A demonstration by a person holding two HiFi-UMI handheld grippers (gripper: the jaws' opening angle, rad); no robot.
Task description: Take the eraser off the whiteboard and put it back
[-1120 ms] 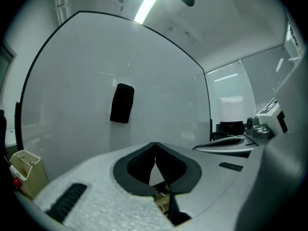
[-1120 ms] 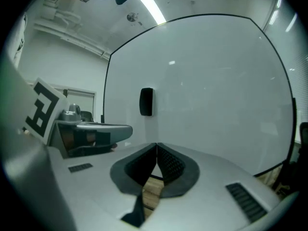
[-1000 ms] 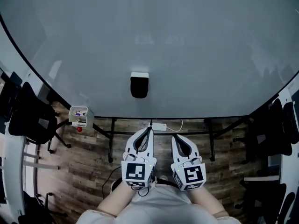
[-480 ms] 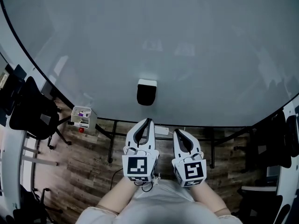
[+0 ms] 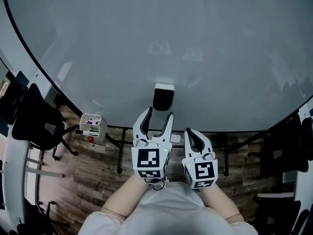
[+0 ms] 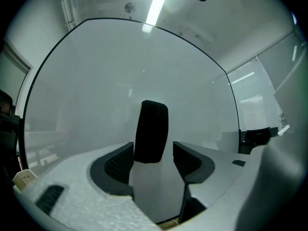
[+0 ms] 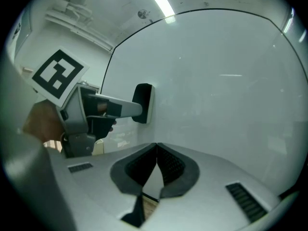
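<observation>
A black eraser with a white back sticks upright on the big whiteboard. My left gripper points at it, and its jaws have just been opening. They now stand wide to either side of the eraser's lower end, and the pads do not press on it. In the right gripper view a left finger reaches the side of the eraser. My right gripper hangs back beside the left one, shut with nothing in it; its pads meet.
The whiteboard stands on a black frame over a wooden floor. A small white box sits at the lower left. Dark chairs stand at the left and right edges.
Both grippers have moved forward toward the board, the left one further. The left jaws, shut before, have opened around the eraser's lower end. The right jaws stayed shut.
</observation>
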